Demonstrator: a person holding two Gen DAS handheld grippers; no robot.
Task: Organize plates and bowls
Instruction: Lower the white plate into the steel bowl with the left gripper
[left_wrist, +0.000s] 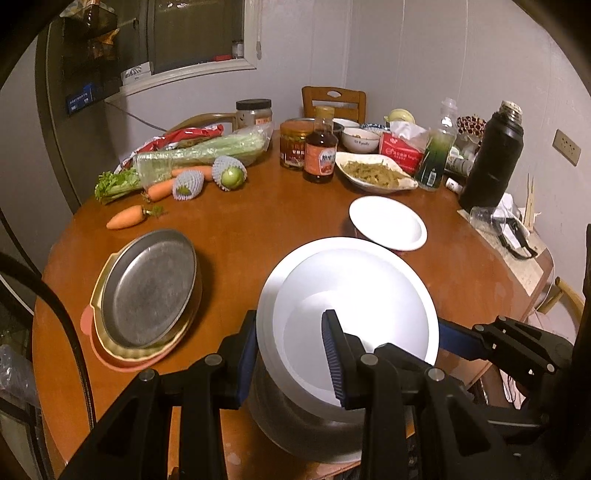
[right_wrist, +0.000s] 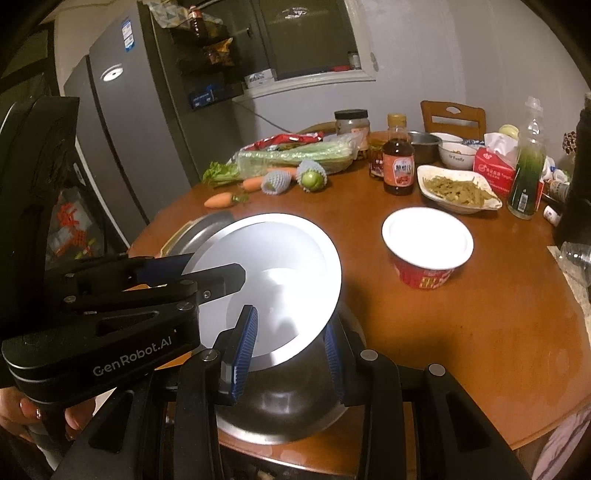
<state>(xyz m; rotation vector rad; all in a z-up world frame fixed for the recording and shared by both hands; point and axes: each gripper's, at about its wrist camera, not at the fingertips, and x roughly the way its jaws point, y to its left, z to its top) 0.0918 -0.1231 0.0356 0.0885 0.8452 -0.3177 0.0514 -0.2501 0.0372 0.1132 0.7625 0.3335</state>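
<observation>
We hold a metal bowl (left_wrist: 295, 424) between us, with white plates (left_wrist: 347, 314) nested inside it, at the near edge of the round wooden surface (left_wrist: 258, 229). Our left gripper (left_wrist: 291, 354) is clamped on the left rim of that stack, one pad outside the bowl and the other pressed inside the plates. Our right gripper (right_wrist: 288, 350) grips the opposite rim the same way, its blue pads either side of the edge. Whether the bowl's base touches the surface or hangs just above it we cannot tell.

By our judgement the job is about half done. One pile is already formed at the left: a metal pan (left_wrist: 147, 288) sitting in a cream dish (left_wrist: 99, 291) on a pink plate (left_wrist: 92, 339). The stack in our grip is a second gathered group, not yet set down in its final spot.

Still loose are the white-topped red bowl (right_wrist: 424, 254) just beyond our stack, the dish of food (left_wrist: 373, 173) further back, and small bowls (left_wrist: 360, 140) among the bottles at the far side. Those would need collecting next
</observation>
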